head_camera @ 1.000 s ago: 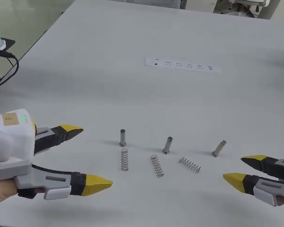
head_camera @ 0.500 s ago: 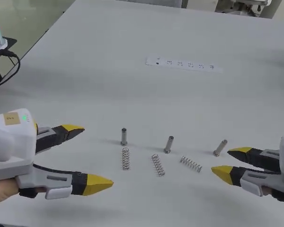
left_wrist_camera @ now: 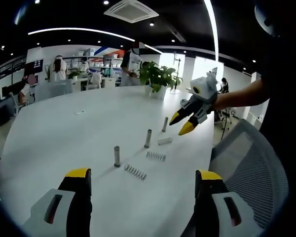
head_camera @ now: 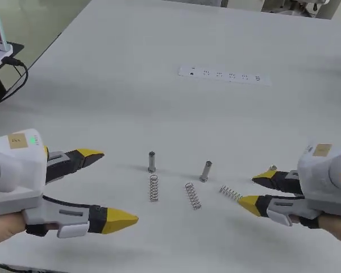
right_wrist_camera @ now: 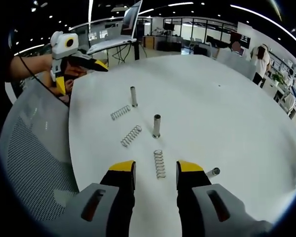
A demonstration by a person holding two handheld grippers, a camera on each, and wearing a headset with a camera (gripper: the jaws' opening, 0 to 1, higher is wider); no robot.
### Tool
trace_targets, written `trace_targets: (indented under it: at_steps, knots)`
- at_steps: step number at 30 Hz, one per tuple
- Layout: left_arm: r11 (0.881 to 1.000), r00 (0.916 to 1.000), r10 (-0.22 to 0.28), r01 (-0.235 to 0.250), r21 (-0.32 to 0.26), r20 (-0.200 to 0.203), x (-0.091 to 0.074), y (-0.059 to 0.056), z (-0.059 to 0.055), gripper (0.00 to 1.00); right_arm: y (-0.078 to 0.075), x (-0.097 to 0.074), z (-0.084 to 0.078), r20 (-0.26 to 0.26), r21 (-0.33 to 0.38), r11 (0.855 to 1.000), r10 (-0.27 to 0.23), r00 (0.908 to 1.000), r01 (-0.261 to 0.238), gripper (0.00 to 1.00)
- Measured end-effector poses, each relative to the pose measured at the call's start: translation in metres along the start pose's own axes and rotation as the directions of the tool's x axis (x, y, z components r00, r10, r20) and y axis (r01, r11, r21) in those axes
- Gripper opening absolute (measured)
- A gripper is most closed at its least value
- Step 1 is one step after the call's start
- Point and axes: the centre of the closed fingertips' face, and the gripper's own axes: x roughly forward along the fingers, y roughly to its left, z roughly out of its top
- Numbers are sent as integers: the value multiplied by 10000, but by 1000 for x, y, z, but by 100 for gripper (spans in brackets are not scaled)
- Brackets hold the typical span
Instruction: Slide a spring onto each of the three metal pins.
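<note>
The right spring (head_camera: 231,193) lies flat on the table (head_camera: 159,114), just to the near right of the middle pin (head_camera: 207,170). The middle spring (head_camera: 192,195) and left spring (head_camera: 153,187) lie to that pin's near left — all loose. The right gripper (head_camera: 246,190), jaws partly apart and empty, has come in from the right to the right spring's end. The left gripper (head_camera: 116,185), well left of the pin, gapes wide — holding nothing.

A broad white worktable (head_camera: 159,68) carried a white power strip (head_camera: 224,75). Ceiling strip lights (left_wrist_camera: 210,24) lit an open office with a leafy plant (left_wrist_camera: 158,76) and a grey mesh chair (left_wrist_camera: 251,168).
</note>
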Motion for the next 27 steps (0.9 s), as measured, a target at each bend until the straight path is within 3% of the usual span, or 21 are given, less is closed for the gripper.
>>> trace_targets:
  at_steps: [15,27]
  knots:
    - [10000,10000,63,-63,-50,18,-3,0,-1,83,-7,26,-17,-777,678,9975,270,9966,-217,26]
    - [9999,10000,73,-74,-100,-50,-5,-1,-5,83,-1,37,-24,-1261,826,9950,663,9898,-561,19]
